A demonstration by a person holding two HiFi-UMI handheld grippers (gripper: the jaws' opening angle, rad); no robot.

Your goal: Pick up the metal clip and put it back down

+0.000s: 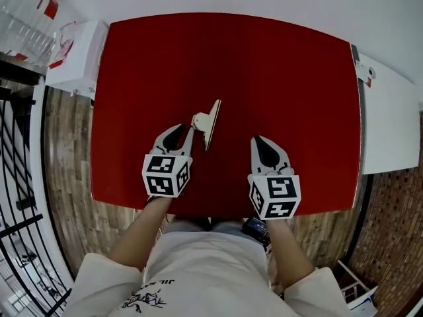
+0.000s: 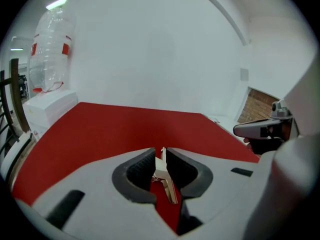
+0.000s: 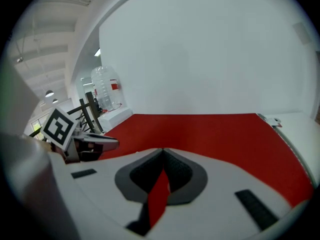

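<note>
The metal clip (image 1: 210, 123), pale with a long flat plate, sticks out ahead of my left gripper (image 1: 188, 128) over the red table (image 1: 264, 78). In the left gripper view the clip (image 2: 162, 168) stands upright between the dark pads, which press on its handle, and its plate hangs below them with the red top behind it. My right gripper (image 1: 262, 141) is to the right of the clip and apart from it. Its jaws meet at the tips (image 3: 162, 152) with nothing between them.
A white box (image 1: 76, 55) with a clear plastic bottle (image 1: 26, 35) beside it stands off the table's far left corner. A white surface (image 1: 390, 117) adjoins the right edge. A black metal rack (image 1: 13, 177) is on the wooden floor at left.
</note>
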